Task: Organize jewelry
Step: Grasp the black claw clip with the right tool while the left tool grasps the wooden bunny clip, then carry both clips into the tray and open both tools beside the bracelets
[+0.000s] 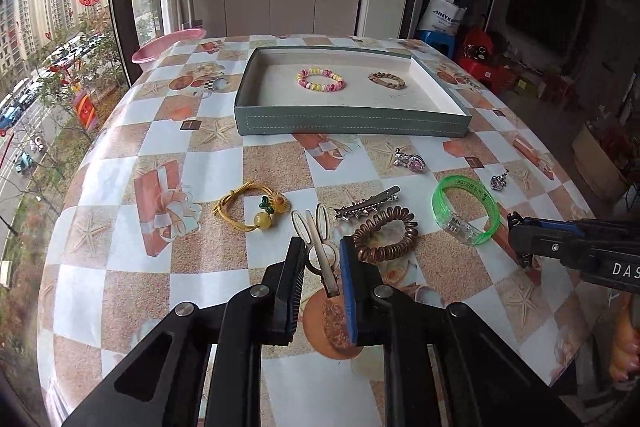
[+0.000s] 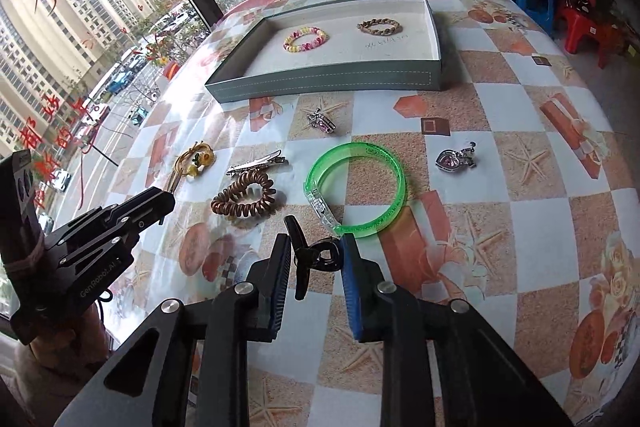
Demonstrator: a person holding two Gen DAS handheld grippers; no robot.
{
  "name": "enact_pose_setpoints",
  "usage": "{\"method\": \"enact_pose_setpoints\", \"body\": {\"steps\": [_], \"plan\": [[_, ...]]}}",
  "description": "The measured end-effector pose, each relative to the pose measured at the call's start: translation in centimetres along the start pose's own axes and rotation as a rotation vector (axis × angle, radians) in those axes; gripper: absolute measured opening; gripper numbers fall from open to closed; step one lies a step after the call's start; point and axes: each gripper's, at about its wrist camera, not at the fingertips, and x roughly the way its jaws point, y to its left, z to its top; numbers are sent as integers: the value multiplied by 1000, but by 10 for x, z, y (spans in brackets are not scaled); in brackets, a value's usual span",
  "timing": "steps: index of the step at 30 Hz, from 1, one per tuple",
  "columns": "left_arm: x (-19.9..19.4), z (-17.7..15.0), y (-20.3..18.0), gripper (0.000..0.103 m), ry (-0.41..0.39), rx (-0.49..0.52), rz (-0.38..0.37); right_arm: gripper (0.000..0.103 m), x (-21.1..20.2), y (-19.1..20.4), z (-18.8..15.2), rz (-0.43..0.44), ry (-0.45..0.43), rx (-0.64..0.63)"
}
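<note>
My left gripper (image 1: 322, 259) is shut on a white rabbit-ear hair clip (image 1: 318, 243), its ears pointing away. My right gripper (image 2: 314, 259) is shut on a black hair clip (image 2: 308, 259) just above the table. A grey-green tray (image 1: 352, 126) at the far side holds a pink-yellow bead bracelet (image 1: 320, 79) and a brown chain bracelet (image 1: 386, 80). On the table lie a yellow hair tie (image 1: 250, 205), a silver clip (image 1: 366, 205), a brown spiral hair tie (image 1: 386, 235), a green bangle (image 1: 466, 209) and two pendants (image 1: 409, 159) (image 1: 499, 181).
The round table (image 1: 208, 267) has a checked starfish cloth and falls away at its edges. A pink basin (image 1: 168, 45) sits at its far left by the window. Blue and red stools (image 2: 560, 7) stand on the floor at the right.
</note>
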Motion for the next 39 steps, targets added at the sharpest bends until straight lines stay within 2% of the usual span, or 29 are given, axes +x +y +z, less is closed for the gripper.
{"method": "enact_pose_setpoints", "body": {"steps": [5,10,14,18,25,30,35,39], "plan": [[-10,29,-6,31,-27,10,-17,27,-16,-9,32,53,-31,36],[-15,66,-8,31,-64,11,-46,27,-25,-17,76,62,-67,44],[-11,100,-10,31,-102,33,-17,27,-23,-23,115,70,-79,51],[7,137,-3,31,-95,-6,-35,27,-9,-26,152,62,-71,51],[65,188,7,31,-69,-23,2,27,27,-31,207,21,-44,30],[118,198,9,31,-13,-13,43,27,64,-39,226,-17,8,22],[163,192,8,31,59,1,68,27,106,-49,226,-31,81,33],[186,188,8,31,81,6,95,27,134,-57,226,-64,113,35]]}}
